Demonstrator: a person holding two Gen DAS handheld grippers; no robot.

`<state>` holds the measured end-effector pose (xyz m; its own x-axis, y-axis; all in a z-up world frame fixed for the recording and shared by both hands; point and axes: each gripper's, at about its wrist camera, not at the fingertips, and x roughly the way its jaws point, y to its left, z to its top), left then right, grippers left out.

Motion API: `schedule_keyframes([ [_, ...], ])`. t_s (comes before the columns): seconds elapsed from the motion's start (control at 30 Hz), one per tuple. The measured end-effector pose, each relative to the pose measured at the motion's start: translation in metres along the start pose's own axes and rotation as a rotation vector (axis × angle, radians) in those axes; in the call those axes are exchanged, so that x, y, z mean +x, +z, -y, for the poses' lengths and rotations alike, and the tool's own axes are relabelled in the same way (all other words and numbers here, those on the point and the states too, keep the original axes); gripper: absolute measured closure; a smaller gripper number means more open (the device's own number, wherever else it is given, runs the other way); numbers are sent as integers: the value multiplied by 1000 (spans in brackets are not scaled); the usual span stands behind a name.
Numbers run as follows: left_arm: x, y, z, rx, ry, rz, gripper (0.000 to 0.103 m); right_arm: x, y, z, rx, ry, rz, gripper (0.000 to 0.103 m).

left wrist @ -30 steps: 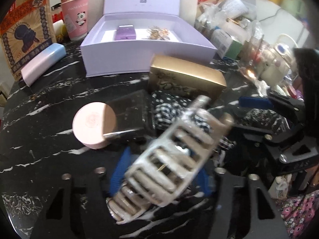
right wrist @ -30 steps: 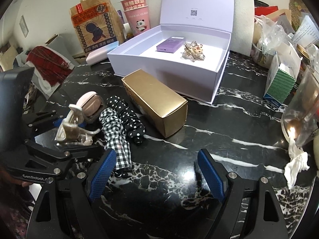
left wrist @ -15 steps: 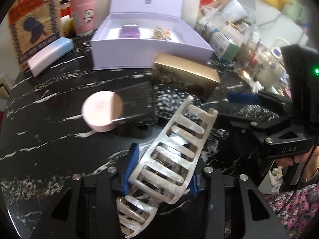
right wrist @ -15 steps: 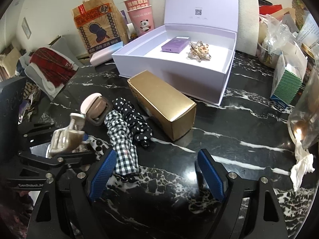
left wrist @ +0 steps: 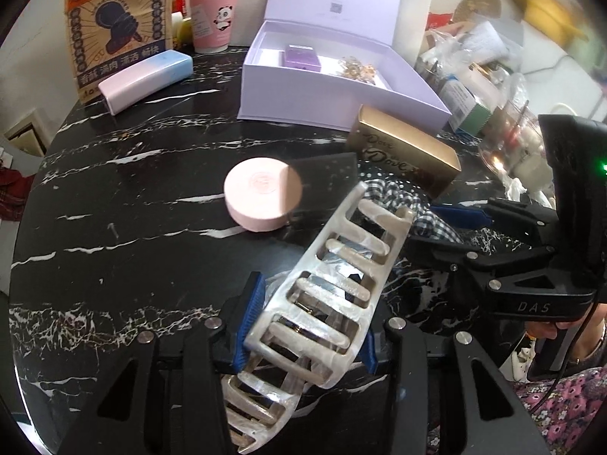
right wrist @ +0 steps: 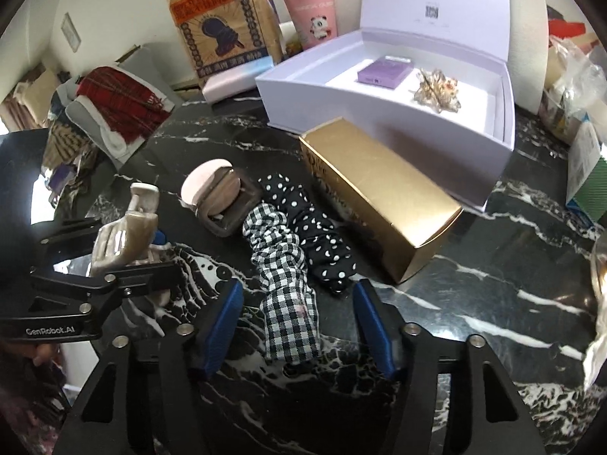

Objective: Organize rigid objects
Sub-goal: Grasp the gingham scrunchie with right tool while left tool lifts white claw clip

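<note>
Black angular claw [right wrist: 296, 326] frames, blue ribbed pads, silver screws (one marked "GenRobot.AI", another "DAS"), floral sleeve [left wrist: 561, 413].

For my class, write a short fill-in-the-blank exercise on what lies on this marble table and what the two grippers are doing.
1. The left gripper is shut on a pearly hair ____.
2. The lavender gift box has its lid ____.
3. The gold carton lies ____ the lavender gift box, on the table.
4. Between the closing jaws of the right gripper lies the end of a ____ scrunchie.

Missing words: claw clip; open; outside; checked
</note>
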<state>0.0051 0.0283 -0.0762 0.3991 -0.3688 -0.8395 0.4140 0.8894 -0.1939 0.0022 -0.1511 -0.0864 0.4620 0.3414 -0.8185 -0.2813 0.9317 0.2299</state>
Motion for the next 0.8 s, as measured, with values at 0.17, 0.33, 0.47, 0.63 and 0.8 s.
schedule_keyframes([
  [0.17,1,-1,-5,-25,2,-1,60,-1,-3,1,-2,-29,-1,68],
  [0.33,2,-1,-5,-33,3,-3,60,-4,-8,1,4,-16,-14,81],
  [0.47,1,-1,-5,-38,-2,-3,60,-10,-15,2,5,-19,-26,83],
  [0.63,4,-2,-3,-34,-12,-9,60,-17,-27,-2,-35,-8,-40,82],
  [0.8,4,-1,-2,-22,-6,-5,60,-16,-27,-5,-46,-17,-16,60],
])
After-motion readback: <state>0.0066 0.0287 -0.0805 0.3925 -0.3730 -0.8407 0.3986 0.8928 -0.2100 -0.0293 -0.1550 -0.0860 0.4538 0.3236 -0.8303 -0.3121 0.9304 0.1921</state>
